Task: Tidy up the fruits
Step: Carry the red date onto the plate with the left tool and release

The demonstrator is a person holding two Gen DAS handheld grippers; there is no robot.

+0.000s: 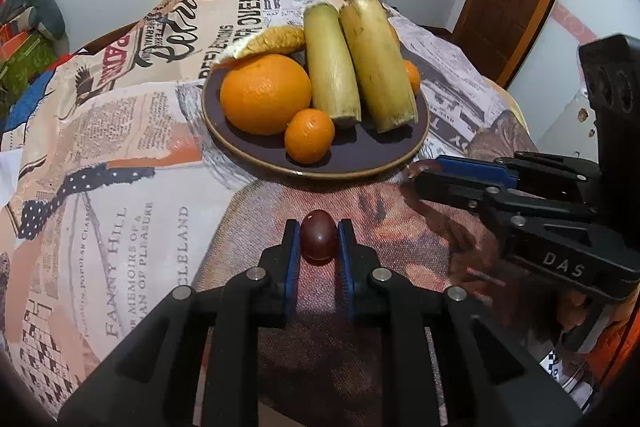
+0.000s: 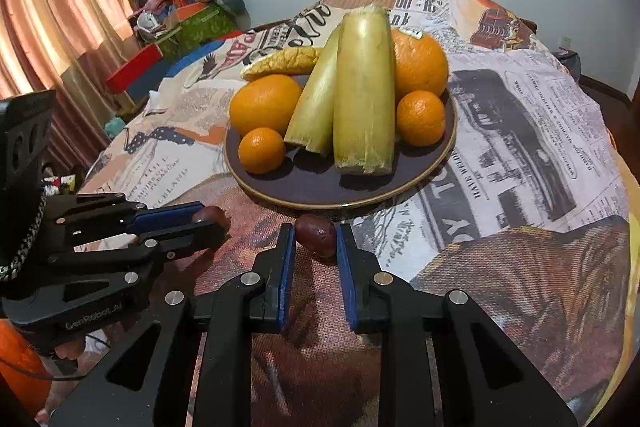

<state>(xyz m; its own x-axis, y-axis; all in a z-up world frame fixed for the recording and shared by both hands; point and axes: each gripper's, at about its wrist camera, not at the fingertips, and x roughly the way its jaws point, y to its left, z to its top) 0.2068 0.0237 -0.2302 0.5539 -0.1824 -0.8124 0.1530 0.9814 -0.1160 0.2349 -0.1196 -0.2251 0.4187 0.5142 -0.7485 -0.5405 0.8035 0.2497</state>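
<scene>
Left gripper was clamped on a dark red fruit, pinched between its blue pads on the cloth. Right gripper likewise gripped a second red fruit. Just beyond both sets of fingertips stood the plate with oranges and cane pieces.
</scene>
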